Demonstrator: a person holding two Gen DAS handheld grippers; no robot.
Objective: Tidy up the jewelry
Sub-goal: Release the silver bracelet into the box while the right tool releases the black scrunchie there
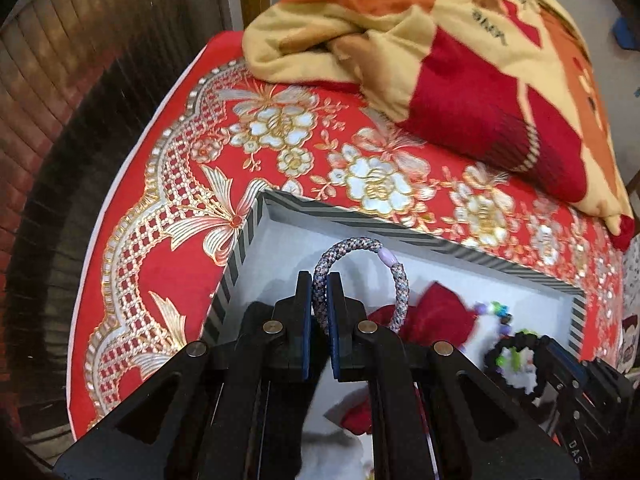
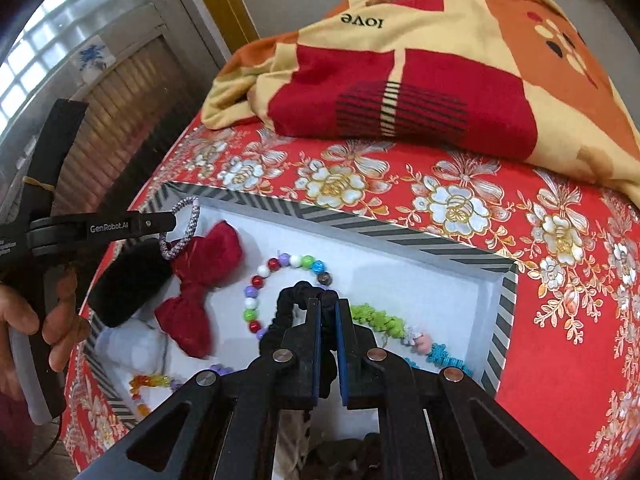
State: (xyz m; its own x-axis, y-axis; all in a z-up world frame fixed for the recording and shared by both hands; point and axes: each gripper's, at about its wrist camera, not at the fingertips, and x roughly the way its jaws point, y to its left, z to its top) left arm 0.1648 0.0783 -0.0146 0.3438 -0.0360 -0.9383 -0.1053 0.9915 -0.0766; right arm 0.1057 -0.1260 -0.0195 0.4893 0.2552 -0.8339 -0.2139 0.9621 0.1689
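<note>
the word "love" stands twice, upside down, on the blanket point(image 2: 400, 60). "genrobot.ai" is written in white on the side of the left gripper point(image 2: 176, 222). in the left wrist view, "das" shows on the right gripper point(image 1: 544, 354).

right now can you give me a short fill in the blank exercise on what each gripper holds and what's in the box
1. The left gripper is shut on a braided ____ hair tie.
2. The right gripper is shut on a ____ scrunchie.
3. The red bow lies inside the white box, whose rim has a ____ pattern.
4. The folded blanket has the word ____ printed on it.

Missing words: grey; black; striped; love
</note>
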